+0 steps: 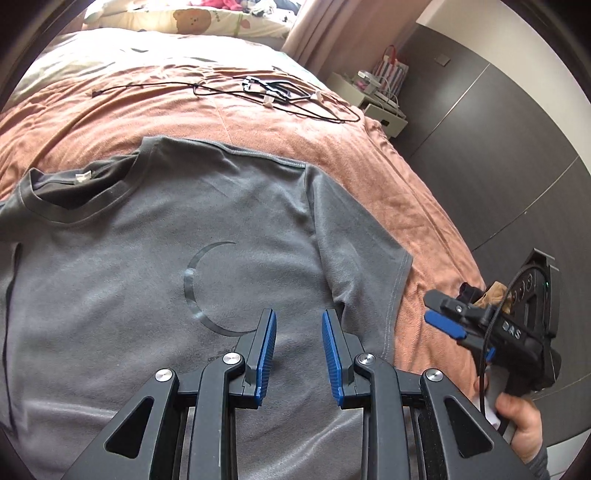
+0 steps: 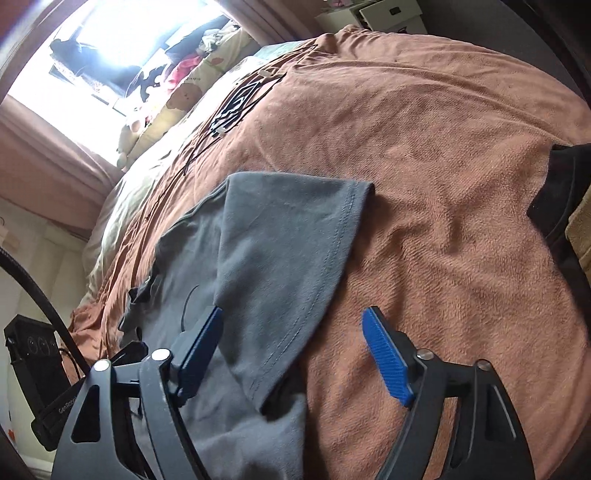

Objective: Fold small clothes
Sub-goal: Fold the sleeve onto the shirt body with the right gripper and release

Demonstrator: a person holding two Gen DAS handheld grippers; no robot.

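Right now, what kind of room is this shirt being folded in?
Most likely a bedroom: the grey T-shirt lies on a bed with an orange blanket, a bear-print pillow at its head, and curtains beside it.

A wide bed [image 1: 122, 110] fills most of the room, spread with a rumpled salmon-coloured blanket [image 2: 443, 155]; at the head of the bed lies a cream pillow printed with a bear [image 1: 192, 20]; beyond the pillow a bright window [image 2: 122, 40] pours in washed-out daylight; dusty-pink curtains [image 1: 332, 26] hang on either side of it; a tangle of thin black cable [image 1: 258, 92] sprawls across the blanket toward the head end; beside the bed, near the curtain, stands a low white cabinet [image 1: 373, 99] with a striped bag [image 1: 391, 70] on it; past the bed's side runs dark grey panelling [image 1: 498, 122].
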